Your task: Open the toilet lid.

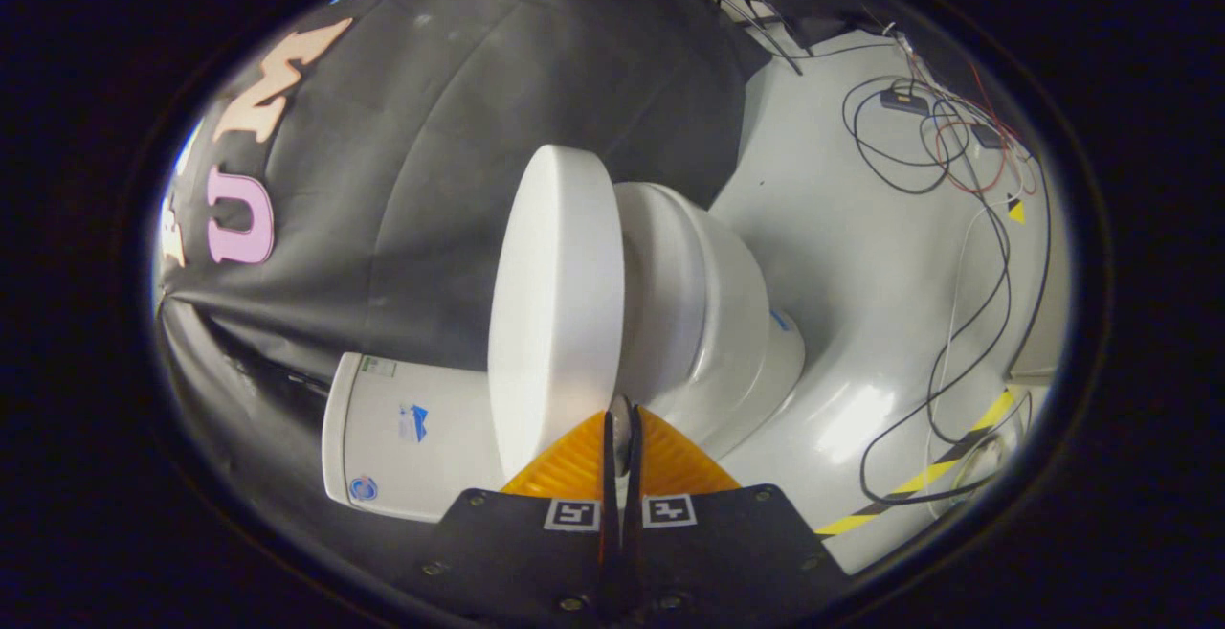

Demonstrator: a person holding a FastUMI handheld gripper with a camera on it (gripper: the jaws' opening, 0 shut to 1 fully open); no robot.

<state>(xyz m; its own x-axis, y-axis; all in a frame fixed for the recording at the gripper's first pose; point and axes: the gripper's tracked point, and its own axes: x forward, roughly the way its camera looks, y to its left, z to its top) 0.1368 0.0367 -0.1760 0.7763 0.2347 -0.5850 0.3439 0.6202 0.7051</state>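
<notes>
Tongs (620,433) clenched, fingers almost touching at the rim of the toilet lid (555,303) | lid raised off the bowl (727,323) | cables (957,227) across floor (861,256)

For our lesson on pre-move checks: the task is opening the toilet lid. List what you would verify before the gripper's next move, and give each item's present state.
1. Lid lowered onto the bowl: ok. It lies flat over the seat, not yet raised.
2. Gripper at the lid's rim: ok. Its tips sit right at the edge, where lid meets bowl.
3. Fingers open enough to take the rim: not ok. They are almost together, only a thin slit between them.
4. Actual contact with the lid: cannot tell.
5. Tank behind the lid leaves room for it to swing: cannot tell.
6. Cables on the floor clear of the toilet: ok.
</notes>
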